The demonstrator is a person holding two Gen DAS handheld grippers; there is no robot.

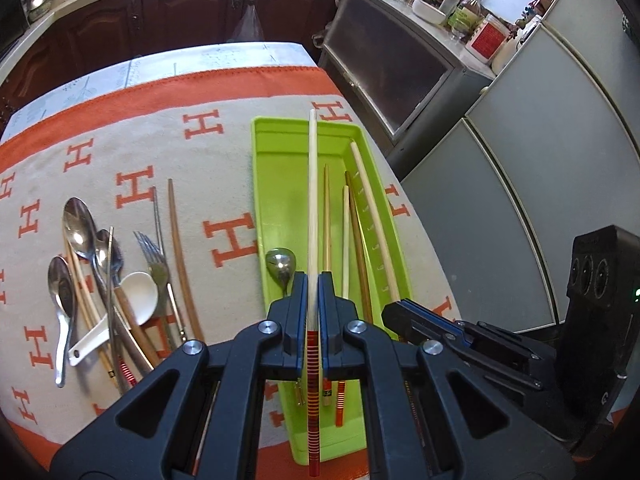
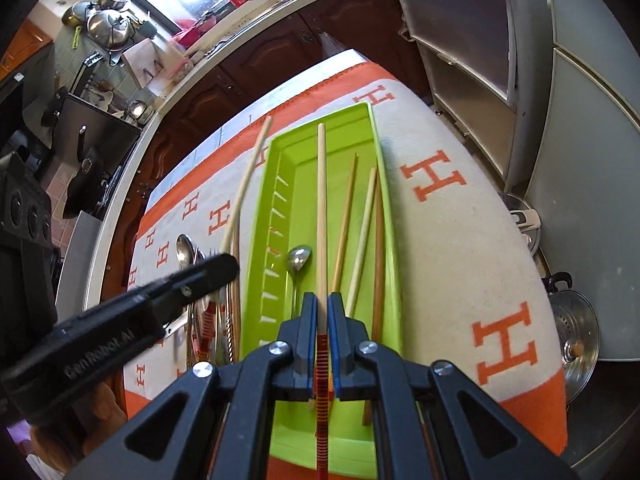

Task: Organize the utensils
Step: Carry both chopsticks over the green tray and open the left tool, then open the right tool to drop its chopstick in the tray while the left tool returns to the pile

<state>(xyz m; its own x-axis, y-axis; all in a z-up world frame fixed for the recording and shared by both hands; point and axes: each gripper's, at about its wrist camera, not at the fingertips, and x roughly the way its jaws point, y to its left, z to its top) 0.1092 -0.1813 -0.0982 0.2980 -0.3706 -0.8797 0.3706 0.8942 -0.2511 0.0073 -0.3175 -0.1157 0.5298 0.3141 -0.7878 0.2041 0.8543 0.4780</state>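
Left wrist view: left gripper [image 1: 313,280] clamped on a long pale chopstick with red-striped end [image 1: 312,200], held above the lime-green plastic tray [image 1: 276,184]. Loose pile of steel spoons, fork and white ceramic spoon [image 1: 104,276] waiting on the orange-and-beige H-patterned cloth [image 1: 224,144].

Right wrist view: right gripper [image 2: 322,300] closed on a second pale red-striped chopstick [image 2: 321,200] over the same tray, alongside a small steel spoon [image 2: 298,260]. Risk from here: released tilted, could bounce across the rim or roll crooked.
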